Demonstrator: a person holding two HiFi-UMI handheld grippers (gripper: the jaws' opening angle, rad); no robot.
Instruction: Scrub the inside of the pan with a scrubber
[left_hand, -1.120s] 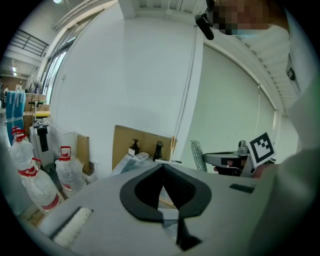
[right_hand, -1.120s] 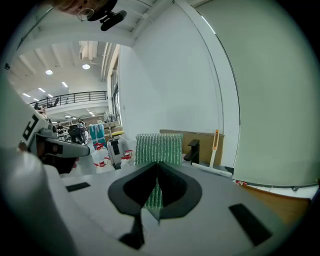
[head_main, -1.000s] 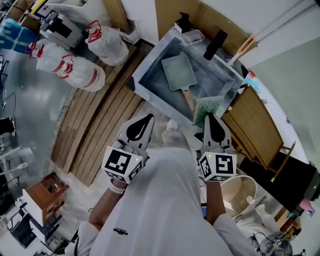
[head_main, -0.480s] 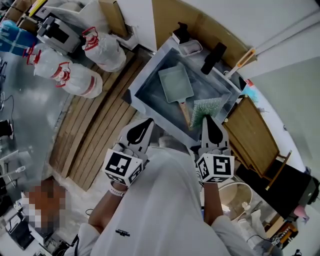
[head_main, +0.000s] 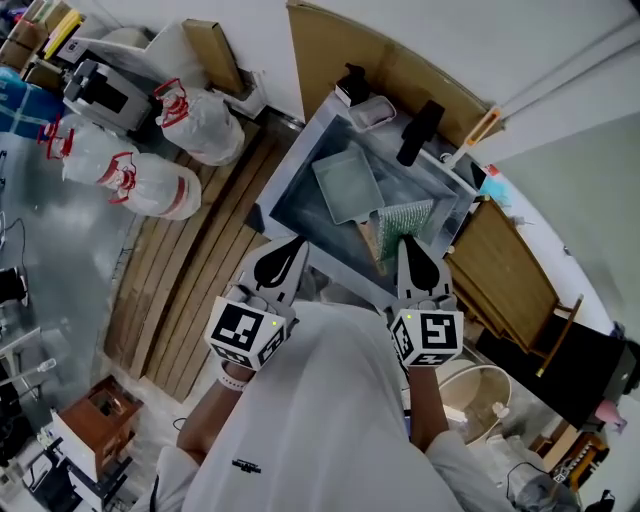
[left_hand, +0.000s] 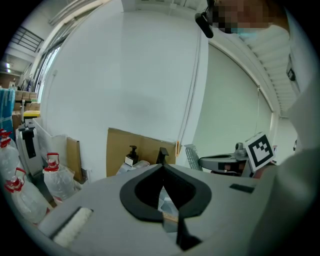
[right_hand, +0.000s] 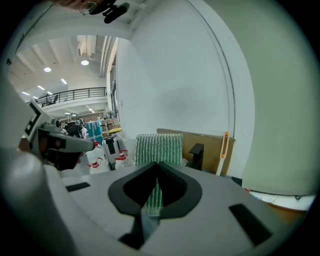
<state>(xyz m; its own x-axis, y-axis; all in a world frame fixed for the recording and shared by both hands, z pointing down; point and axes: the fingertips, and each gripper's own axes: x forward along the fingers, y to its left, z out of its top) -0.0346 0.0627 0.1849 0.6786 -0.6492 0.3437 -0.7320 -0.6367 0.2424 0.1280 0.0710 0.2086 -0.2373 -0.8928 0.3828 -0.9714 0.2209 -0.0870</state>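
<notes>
The right gripper (head_main: 408, 247) reaches forward from a bent arm, its jaws clenched on the lower edge of a green scrubber (head_main: 405, 218). The scrubber stands upright above the near right corner of the sink (head_main: 296, 190), close to the pan's wooden handle. The left gripper (head_main: 291, 246) is level with it, jaws pressed together on nothing, its tip at the sink's near rim.

The rectangular pan (head_main: 347, 185) lies flat in the sink, handle pointing at the near rim, with bare basin along its left side. A black tap (head_main: 418, 132) stands at the far rim. Tied plastic bags (head_main: 150, 172) sit well to the left.
</notes>
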